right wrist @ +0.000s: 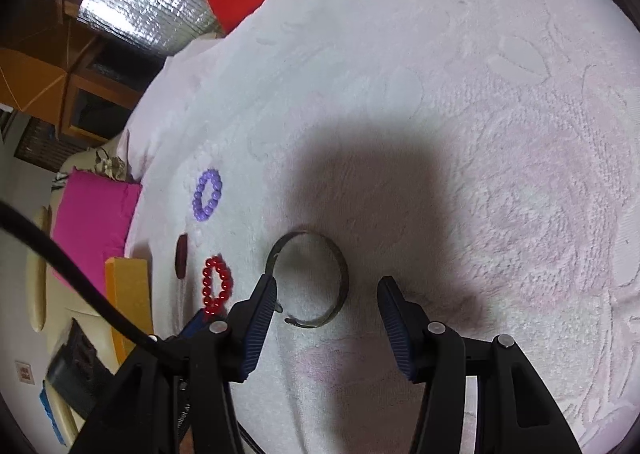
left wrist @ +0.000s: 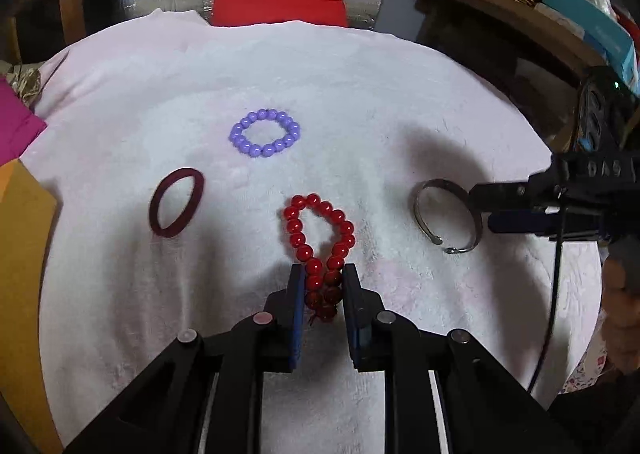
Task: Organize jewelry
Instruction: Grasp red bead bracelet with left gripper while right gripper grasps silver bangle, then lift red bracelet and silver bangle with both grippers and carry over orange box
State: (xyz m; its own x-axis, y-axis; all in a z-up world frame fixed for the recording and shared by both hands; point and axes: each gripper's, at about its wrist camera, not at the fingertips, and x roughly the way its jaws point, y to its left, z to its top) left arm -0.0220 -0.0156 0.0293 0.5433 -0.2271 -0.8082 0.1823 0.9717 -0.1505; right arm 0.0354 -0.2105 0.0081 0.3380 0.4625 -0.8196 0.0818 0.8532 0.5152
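Left gripper (left wrist: 320, 274) pinches the red bead bracelet's (left wrist: 318, 230) near end on the white towel (left wrist: 360, 93). Right gripper (right wrist: 326, 286) gapes, empty, its left finger touching the silver cuff (right wrist: 308, 278) right of that bracelet.

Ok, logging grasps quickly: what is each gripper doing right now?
Left gripper: shut on the red bead bracelet.
Right gripper: open, holding nothing, jaws astride the silver cuff bangle.
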